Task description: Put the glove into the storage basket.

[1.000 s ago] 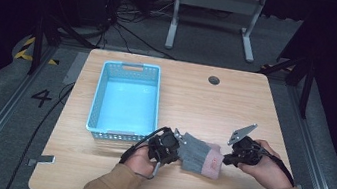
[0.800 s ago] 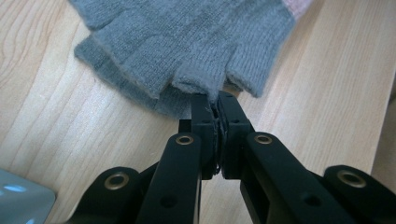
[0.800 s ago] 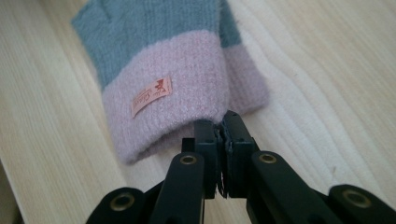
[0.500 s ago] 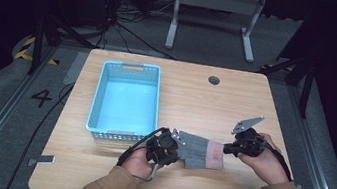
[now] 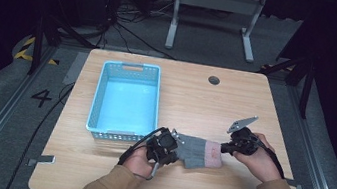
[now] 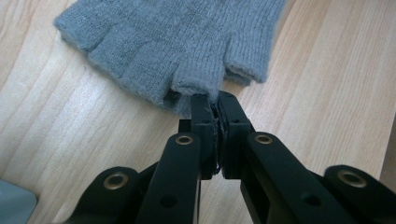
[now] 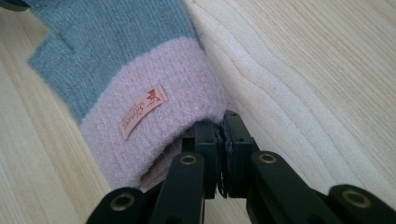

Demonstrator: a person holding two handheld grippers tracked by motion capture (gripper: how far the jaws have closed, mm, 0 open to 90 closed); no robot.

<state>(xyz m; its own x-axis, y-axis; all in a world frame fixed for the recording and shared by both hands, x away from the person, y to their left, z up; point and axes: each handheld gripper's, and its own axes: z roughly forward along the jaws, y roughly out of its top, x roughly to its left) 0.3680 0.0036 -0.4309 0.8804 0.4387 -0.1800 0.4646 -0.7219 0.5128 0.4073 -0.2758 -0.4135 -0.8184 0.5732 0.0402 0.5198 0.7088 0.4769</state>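
At the near edge of the pale wooden counter two sleeved forearms come in, each hand carrying black tongs. The left tongs sit near the middle of the near side; the right tongs are a little farther off and to the right, with a grey three-cornered plate standing up on top of them.

Between the two lies a grey knitted fingerless glove with a pink cuff, flat on the counter and stretched left to right. Its short finger stubs point left toward the left tongs and its pink cuff points right toward the right tongs, so each pair holds one end.

In the left gripper view, the left tongs are closed on the edge of one grey finger stub, with the knit pinched between the jaw tips and the rest of the glove spread out on the wood beyond them.

In the right gripper view, the right tongs are closed on the rim of the pink cuff, at its lower right corner; a small salmon-coloured sewn label lies on the cuff just beside the grip.

Farther off and to the left, a light blue plastic latticed basket stands on the counter, its near wall just beyond the left tongs and apart from the glove
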